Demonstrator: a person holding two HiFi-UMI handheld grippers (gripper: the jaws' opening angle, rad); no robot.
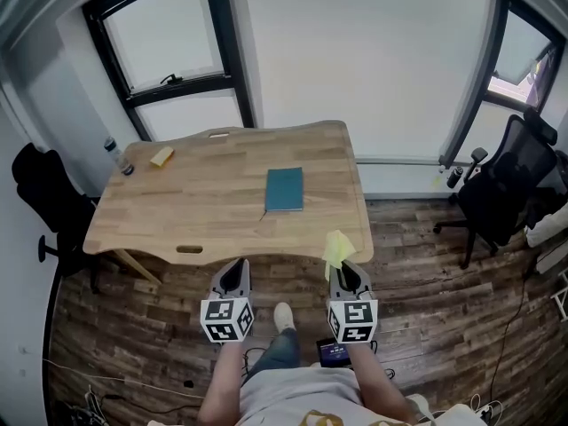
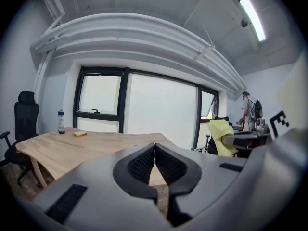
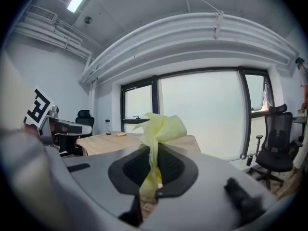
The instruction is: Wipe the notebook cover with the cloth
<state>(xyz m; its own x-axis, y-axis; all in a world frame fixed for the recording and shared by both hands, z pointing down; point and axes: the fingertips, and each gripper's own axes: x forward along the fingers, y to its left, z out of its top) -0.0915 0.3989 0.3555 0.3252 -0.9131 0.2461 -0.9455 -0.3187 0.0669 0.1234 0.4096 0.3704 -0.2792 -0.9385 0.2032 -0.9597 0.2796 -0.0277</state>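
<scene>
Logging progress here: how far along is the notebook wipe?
Done: the yellow cloth is gripped in the right gripper. In hand: both grippers hang short of the table, the left gripper shut and empty. Left: reaching the teal notebook mid-table and wiping its cover.

The table (image 1: 213, 207) was pale wood with a visible grain and a smooth, matt top. The floor (image 1: 417, 327) looked like dark, weathered planks with a rougher finish. The notebook (image 1: 284, 189) had a matt teal cover, perhaps card or cloth; the head view showed it too small to tell. The cloth (image 3: 161, 128) was thin yellow fabric, soft and crumpled. The left gripper (image 2: 154, 146) and right gripper (image 3: 153, 150) had smooth, matt grey plastic shells and black ribbed pads (image 2: 139, 163).
</scene>
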